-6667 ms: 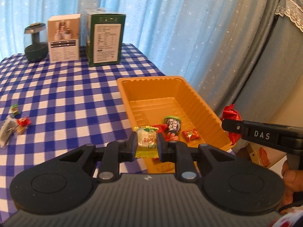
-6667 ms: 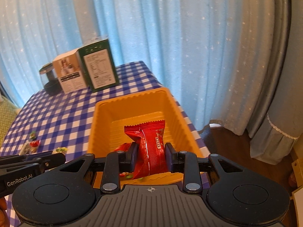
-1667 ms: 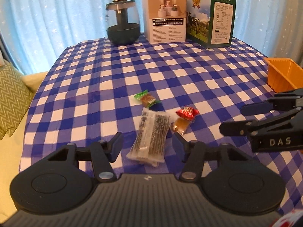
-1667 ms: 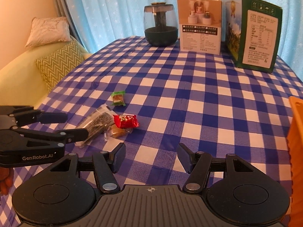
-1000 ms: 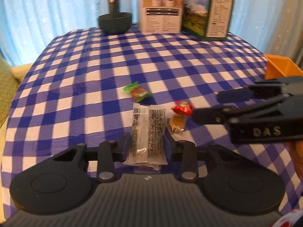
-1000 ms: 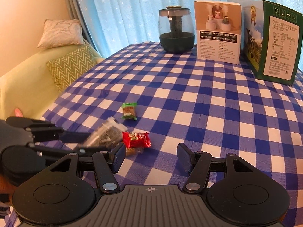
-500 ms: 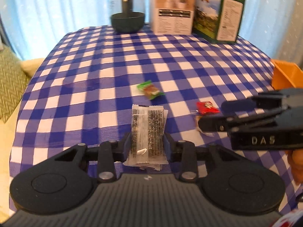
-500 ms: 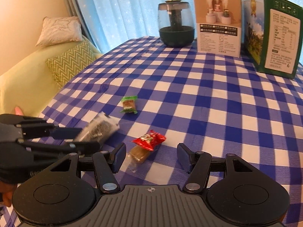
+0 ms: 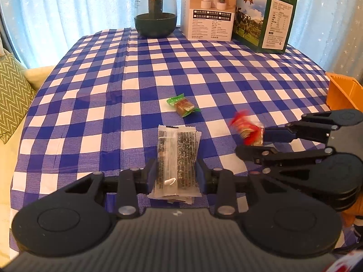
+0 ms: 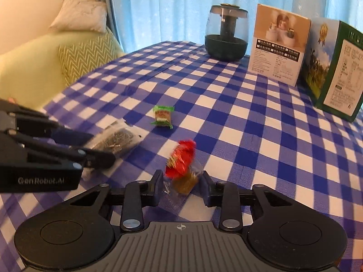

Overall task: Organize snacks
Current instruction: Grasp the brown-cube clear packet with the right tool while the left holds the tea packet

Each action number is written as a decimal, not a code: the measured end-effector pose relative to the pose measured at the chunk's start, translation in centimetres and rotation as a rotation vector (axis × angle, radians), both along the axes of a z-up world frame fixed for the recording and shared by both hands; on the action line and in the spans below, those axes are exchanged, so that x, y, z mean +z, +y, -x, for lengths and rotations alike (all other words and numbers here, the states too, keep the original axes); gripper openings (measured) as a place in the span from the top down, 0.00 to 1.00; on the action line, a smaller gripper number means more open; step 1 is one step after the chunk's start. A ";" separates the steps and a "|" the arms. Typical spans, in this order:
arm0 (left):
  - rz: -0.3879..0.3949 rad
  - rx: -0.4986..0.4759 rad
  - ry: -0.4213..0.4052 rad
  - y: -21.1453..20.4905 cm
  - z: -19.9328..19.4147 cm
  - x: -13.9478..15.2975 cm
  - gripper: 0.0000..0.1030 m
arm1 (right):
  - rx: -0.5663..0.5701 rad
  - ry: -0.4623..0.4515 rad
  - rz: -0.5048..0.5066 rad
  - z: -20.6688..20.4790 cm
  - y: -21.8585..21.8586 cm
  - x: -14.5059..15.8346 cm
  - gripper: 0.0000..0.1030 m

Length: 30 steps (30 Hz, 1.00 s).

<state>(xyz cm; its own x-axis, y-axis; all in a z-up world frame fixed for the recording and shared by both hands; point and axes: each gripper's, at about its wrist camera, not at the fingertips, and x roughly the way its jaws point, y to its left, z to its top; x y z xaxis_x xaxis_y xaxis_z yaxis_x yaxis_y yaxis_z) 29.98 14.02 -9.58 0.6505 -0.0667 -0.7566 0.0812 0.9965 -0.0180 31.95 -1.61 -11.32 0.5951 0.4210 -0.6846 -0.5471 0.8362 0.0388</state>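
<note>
Blue-and-white checked tablecloth, covering the table. Right gripper, black, jaws just closing, pads against a clear-wrapped brown candy; a blurred red foil sweet lies just above it. Left gripper, black, at left, clamped on a clear packet of dark seaweed-like snack. Green-wrapped candy, loose on the cloth. Far edge: dark glass jar, white carton, green carton. Left background: green chevron cushion.
</note>
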 end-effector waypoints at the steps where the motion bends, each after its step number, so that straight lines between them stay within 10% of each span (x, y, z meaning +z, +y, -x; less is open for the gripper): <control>1: 0.001 -0.003 0.000 0.0 0.0 0.0 0.68 | -0.014 0.005 0.000 0.0 -0.2 0.0 0.69; 30: 0.007 -0.069 -0.004 -0.1 0.0 0.0 0.68 | -0.132 0.045 -0.033 -0.2 -2.5 0.8 0.79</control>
<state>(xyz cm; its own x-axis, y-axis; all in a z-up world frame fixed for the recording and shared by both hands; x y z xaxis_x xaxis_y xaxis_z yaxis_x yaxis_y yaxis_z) 29.99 13.88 -9.60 0.6472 -0.1163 -0.7534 0.1495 0.9885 -0.0242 32.15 -4.15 -10.52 0.6155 0.3640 -0.6990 -0.4298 0.8985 0.0895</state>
